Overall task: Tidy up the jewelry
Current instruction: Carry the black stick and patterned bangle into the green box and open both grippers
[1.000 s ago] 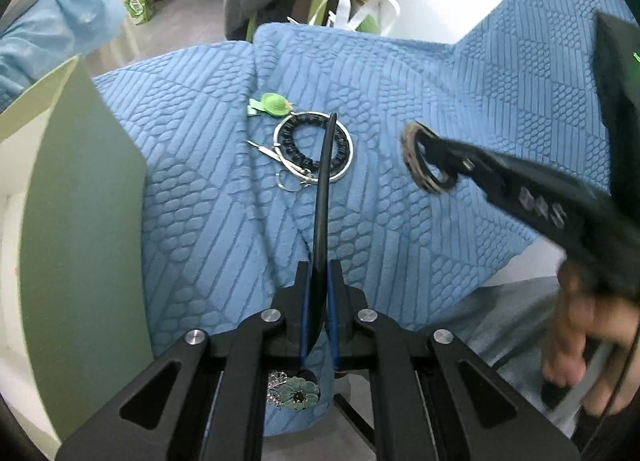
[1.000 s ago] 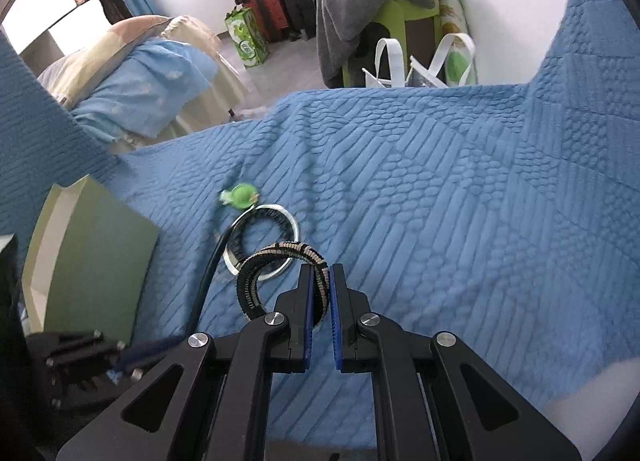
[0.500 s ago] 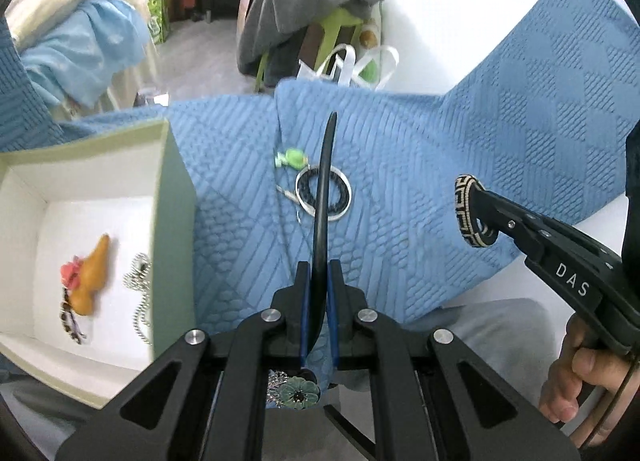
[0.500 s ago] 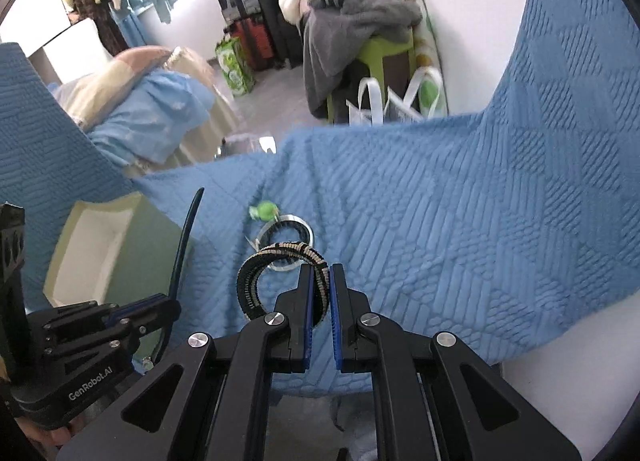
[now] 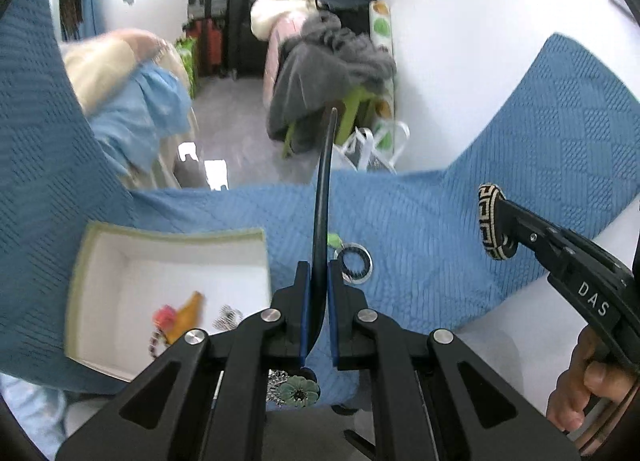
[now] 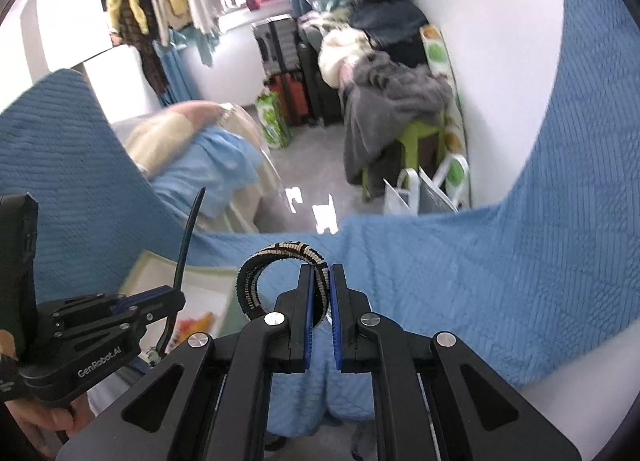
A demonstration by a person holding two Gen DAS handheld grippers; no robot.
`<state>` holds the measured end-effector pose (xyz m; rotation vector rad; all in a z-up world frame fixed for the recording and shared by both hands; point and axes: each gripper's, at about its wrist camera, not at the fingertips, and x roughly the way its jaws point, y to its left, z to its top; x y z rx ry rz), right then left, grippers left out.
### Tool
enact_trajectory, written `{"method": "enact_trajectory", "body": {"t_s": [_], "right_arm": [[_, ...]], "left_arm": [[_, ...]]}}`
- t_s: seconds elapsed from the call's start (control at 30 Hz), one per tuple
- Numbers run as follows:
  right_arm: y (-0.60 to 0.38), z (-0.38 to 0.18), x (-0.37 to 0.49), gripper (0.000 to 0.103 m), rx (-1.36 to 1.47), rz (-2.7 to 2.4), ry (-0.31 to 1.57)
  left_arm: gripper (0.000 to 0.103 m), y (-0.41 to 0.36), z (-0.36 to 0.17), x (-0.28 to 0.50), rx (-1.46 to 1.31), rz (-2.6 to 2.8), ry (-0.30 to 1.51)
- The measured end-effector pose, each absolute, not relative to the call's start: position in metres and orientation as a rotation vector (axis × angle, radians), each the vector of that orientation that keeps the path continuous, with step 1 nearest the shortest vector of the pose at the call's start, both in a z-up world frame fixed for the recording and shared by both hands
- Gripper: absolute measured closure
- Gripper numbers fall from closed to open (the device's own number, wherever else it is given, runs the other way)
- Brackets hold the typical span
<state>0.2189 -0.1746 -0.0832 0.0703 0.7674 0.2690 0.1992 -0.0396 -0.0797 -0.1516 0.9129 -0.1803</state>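
My left gripper [image 5: 319, 267] is shut on a thin black headband [image 5: 325, 181] that sticks up past its tips; a green flower ornament [image 5: 299, 389] hangs at its lower end. My right gripper [image 6: 321, 273] is shut on a black-and-cream patterned bangle [image 6: 276, 257], held high above the blue cloth; the bangle also shows in the left wrist view [image 5: 491, 227]. An open white box with green walls [image 5: 100, 237] lies below left, holding an orange piece [image 5: 186, 311] and a silver piece [image 5: 227, 316]. A silver ring with black beads [image 5: 354, 263] and a green charm [image 5: 333, 239] lie on the cloth.
The blue quilted cloth [image 5: 440, 245] covers the table, whose white edge [image 5: 520, 325] shows at right. Beyond are a green stool with grey clothes [image 5: 332, 73], suitcases [image 5: 208, 21] and a bed with blue bedding [image 5: 136, 113].
Both grippers have risen well above the cloth with their loads. The box has come into view and now lies below the left gripper; the ring on the cloth looks smaller and farther.
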Motion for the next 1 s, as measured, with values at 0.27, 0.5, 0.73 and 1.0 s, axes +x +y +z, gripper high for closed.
{"method": "enact_trajectory", "body": {"t_s": [0.27, 0.5, 0.73, 1.0], "right_arm": [[-0.134, -0.036, 0.207, 0.097, 0.078, 0.331, 0.669], [-0.080, -0.034, 0.203, 0.096, 0.043, 0.405, 0.670], [-0.042, -0.079, 0.214, 0.096, 0.004, 0.446, 0.774], [-0.009, -0.141, 0.226, 0.096, -0.041, 0.477, 0.916]], "left_arm": [[0.095, -0.008, -0.031, 0.182, -0.107, -0.134, 0.812], [0.095, 0.037, -0.033, 0.182, -0.136, -0.078, 0.800], [0.096, 0.073, -0.076, 0.185, -0.170, -0.028, 0.867], [0.096, 0.107, -0.135, 0.192, -0.231, 0.010, 0.969]]}}
